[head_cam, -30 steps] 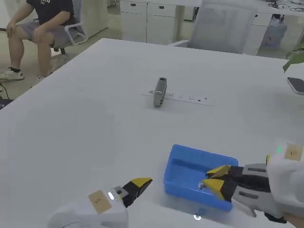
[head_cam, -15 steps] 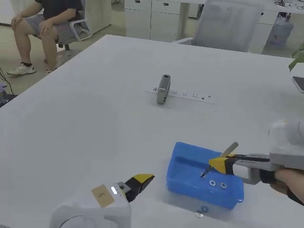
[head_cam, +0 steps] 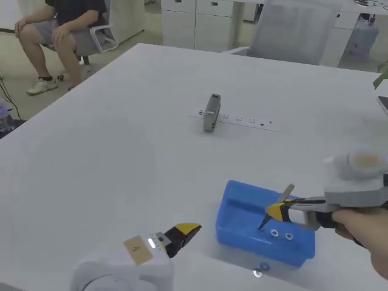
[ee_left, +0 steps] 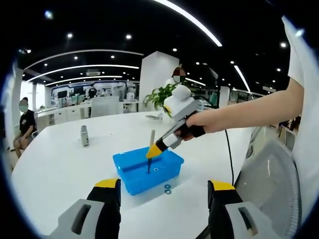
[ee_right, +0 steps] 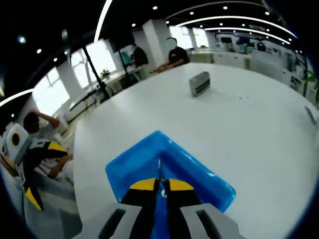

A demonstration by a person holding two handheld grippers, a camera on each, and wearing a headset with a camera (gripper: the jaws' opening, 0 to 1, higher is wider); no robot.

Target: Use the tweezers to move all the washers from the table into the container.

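The left hand-held gripper (head_cam: 182, 233) hangs low over the surface (head_cam: 121, 151), jaws wide apart and empty, much as a second ago. Right of it, the blue container (head_cam: 254, 247) now shows two washers (head_cam: 274, 233) on its floor. The right hand-held gripper (head_cam: 276, 212), which lay across it before, has lifted, clamped on the tweezers (head_cam: 285, 195) with their tips down inside. Whether the tips touch the floor is unclear. In front of the container, the loose washers (head_cam: 260, 270) are too blurred to count
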